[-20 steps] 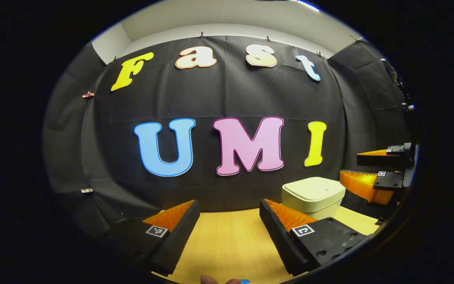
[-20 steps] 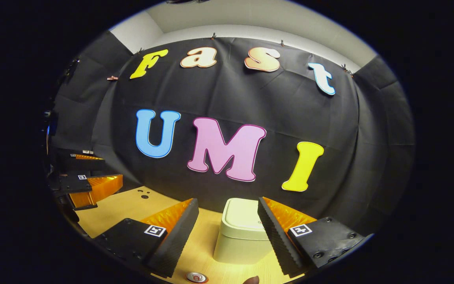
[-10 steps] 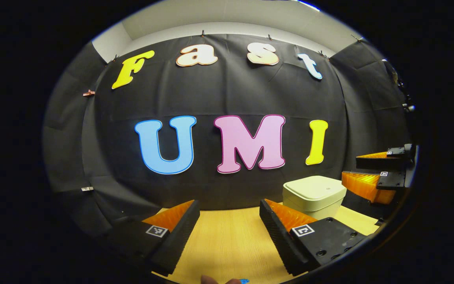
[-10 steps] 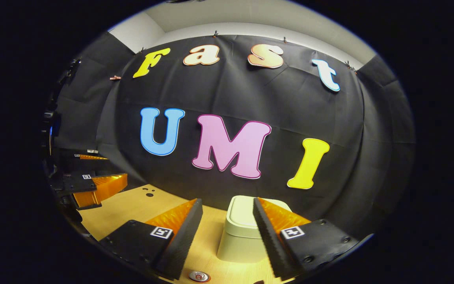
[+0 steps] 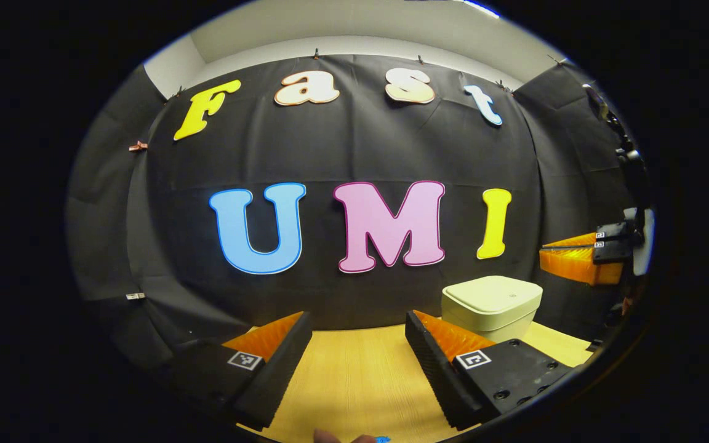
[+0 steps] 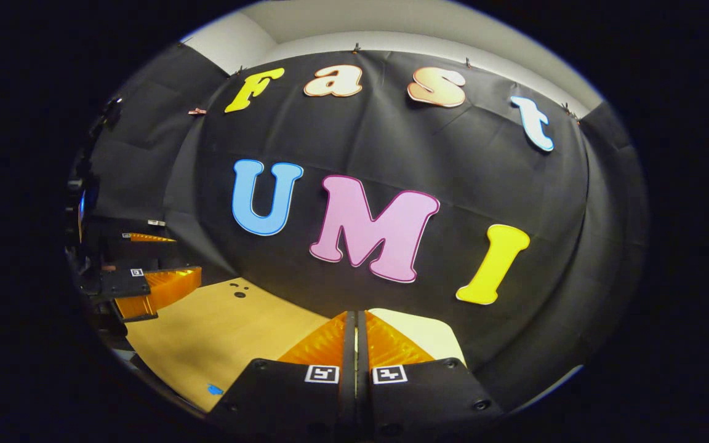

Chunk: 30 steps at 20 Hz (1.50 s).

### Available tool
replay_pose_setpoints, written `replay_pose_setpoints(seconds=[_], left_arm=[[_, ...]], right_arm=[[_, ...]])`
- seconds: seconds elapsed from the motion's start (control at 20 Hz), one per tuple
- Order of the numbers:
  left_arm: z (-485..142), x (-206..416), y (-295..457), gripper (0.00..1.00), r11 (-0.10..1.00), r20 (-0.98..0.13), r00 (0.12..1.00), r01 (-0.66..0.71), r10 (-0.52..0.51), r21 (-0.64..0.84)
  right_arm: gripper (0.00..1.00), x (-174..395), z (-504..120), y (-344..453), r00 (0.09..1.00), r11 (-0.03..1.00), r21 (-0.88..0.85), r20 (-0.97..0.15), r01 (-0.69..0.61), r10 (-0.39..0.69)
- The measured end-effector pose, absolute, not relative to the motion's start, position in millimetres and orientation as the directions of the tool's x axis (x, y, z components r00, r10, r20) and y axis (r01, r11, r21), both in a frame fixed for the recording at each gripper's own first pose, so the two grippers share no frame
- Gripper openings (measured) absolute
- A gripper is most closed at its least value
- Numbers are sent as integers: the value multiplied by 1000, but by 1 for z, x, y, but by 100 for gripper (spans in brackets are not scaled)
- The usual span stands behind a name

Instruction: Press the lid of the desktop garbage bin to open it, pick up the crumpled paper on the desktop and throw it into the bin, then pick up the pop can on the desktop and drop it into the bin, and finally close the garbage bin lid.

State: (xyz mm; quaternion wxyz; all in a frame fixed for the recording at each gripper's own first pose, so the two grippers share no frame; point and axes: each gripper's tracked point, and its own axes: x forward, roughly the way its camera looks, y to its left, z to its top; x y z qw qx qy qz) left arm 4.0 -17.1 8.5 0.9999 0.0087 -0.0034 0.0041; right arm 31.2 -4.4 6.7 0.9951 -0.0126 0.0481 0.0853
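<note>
The right tool [image 6: 356, 344] has closed: half a second ago its fingers stood wide apart on either side of the bin, and now they meet in a thin seam with nothing between them, held above the cream bin [image 6: 419, 332], whose lid shows as a pale patch behind and to the right of the fingertips. From the left gripper view the same right tool [image 5: 576, 247] sits at the far right edge, its fingers drawn together where they were spread before, and it hangs higher than the bin [image 5: 493, 306], clear of the lid, which lies flat and closed. The left tool [image 5: 357, 344] has barely shifted; its fingers stay wide open and empty over the wooden surface [image 5: 354, 381], with the bin beyond its right finger, near the black cloth wall. The right gripper view also catches the left tool [image 6: 157, 264] far off at the left edge, open. The pop can, seen at the bottom of the right gripper view a moment ago, is now behind the closed fingers. The bin's body is hidden there too. A small blue mark [image 6: 213, 389] lies on the surface; what it is cannot be made out.
</note>
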Motion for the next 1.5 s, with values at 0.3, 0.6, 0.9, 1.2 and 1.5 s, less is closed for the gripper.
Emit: replay_pose_setpoints(seconds=[0.3, 0.6, 0.9, 1.2, 1.5], left_arm=[[7, 1, -19, 98, 1000, 9, 1000, 3, -3, 10], [12, -2, -22, 98, 1000, 22, 1000, 16, -16, 4], [10, -7, -27, 98, 1000, 25, 999, 31, -31, 8], [6, -7, -29, 98, 999, 9, 999, 32, -32, 7], [1, -5, -25, 98, 1000, 1, 1000, 22, -22, 11]], right_arm=[[5, 67, 22, -60, 957, 986, 36, -237, -164, 168], [5, 104, -14, -78, 831, 963, 174, -488, -205, 266], [5, 131, -67, -80, 701, 952, 200, -644, -231, 306], [5, 155, -102, -80, 636, 954, 186, -714, -234, 295], [5, 160, -128, -81, 578, 956, 188, -763, -227, 287]])
